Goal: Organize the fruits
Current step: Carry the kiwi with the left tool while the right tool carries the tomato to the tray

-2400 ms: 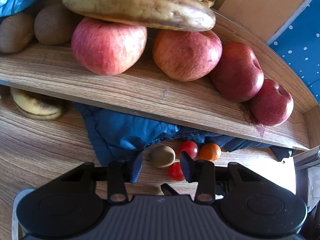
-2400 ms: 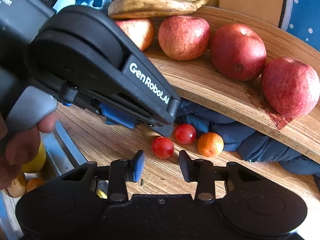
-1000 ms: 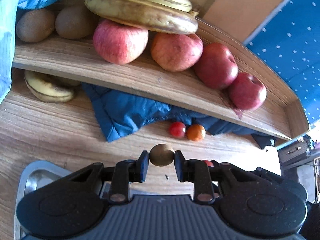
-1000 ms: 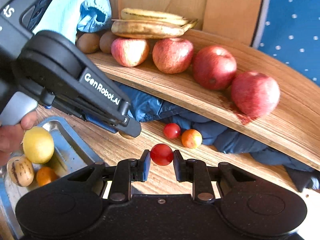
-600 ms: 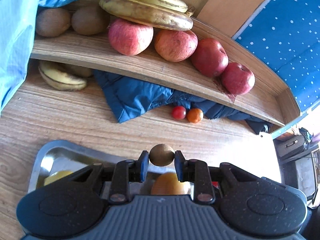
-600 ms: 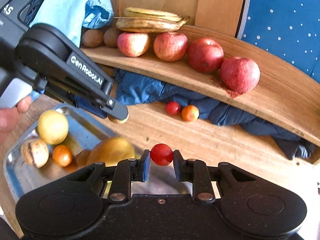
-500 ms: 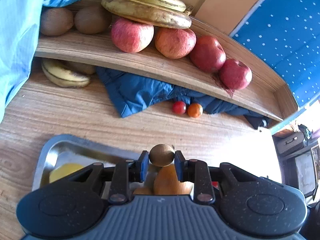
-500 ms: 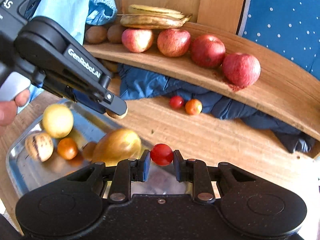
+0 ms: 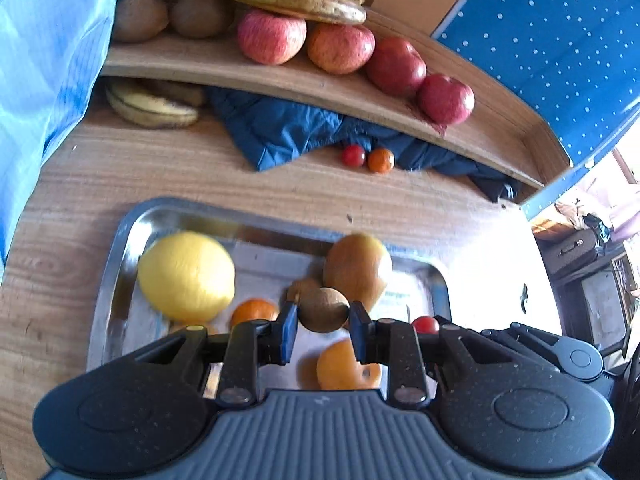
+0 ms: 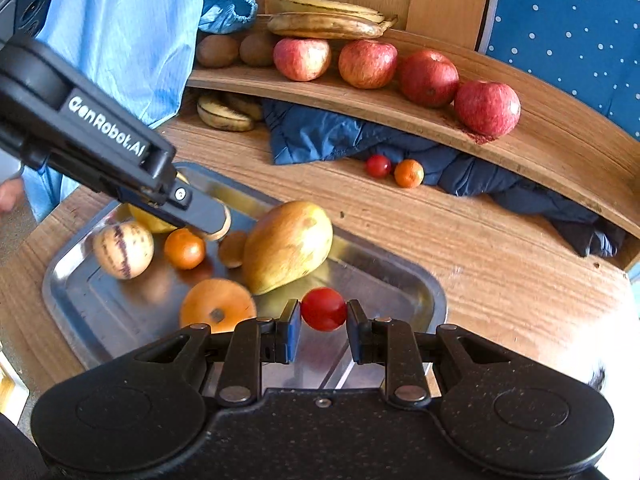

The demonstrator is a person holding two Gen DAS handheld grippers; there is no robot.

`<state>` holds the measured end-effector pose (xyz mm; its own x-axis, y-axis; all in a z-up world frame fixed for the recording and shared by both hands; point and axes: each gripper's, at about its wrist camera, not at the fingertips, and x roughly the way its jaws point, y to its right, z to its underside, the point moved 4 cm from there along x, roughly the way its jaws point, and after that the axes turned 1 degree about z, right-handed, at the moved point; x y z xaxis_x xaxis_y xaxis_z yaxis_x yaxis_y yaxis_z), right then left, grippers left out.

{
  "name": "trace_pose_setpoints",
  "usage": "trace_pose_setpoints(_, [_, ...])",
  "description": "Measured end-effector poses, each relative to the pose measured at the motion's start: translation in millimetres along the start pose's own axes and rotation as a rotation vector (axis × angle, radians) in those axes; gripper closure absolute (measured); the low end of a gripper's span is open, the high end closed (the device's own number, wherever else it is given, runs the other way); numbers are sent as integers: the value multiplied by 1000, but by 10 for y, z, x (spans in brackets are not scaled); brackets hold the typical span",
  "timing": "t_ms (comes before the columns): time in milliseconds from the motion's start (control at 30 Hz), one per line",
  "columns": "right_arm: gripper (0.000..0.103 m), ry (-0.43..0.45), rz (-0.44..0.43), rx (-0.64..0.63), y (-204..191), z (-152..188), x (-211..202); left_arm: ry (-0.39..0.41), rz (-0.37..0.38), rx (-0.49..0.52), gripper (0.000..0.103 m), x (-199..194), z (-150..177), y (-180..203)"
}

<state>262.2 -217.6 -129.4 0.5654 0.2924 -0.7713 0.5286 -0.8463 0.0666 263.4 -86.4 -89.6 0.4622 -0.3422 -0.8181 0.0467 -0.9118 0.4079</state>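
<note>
My left gripper point(image 9: 323, 323) is shut on a brown kiwi point(image 9: 324, 309) and hangs over the steel tray point(image 9: 132, 228). My right gripper point(image 10: 323, 323) is shut on a red cherry tomato point(image 10: 323, 309) above the tray's near right part point(image 10: 416, 280). In the tray lie a mango point(image 10: 286, 246), a lemon point(image 9: 186, 276), a small orange point(image 10: 184, 248), a striped pale melon point(image 10: 123, 249) and an orange persimmon point(image 10: 218, 306). The left gripper point(image 10: 216, 222) also shows in the right wrist view, over the tray's far side. Another cherry tomato point(image 10: 377, 165) and a tiny orange point(image 10: 408, 173) rest on the table by the blue cloth.
A curved wooden shelf point(image 10: 540, 152) carries several red apples point(image 10: 428, 78), two kiwis point(image 10: 218, 50) and bananas point(image 10: 326, 20). Below it lie a blue cloth point(image 10: 320, 132) and brown bananas point(image 10: 224, 114). A light blue garment point(image 10: 120, 28) hangs at the left. A hand point(image 10: 10, 194) shows at the left edge.
Both grippers closed on their fruit, the left on the kiwi and the right on the tomato, then drew back from the shelf until they hang over the tray.
</note>
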Motion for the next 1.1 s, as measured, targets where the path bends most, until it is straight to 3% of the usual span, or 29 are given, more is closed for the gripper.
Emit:
trace_pose_setpoints(600, [77, -37, 9, 22, -433, 368, -320, -89, -10, 54, 73, -115, 538, -80])
trace_pose_setpoints(1100, [77, -37, -50, -17, -775, 368, -304, -100, -85, 47, 73, -219, 659, -263])
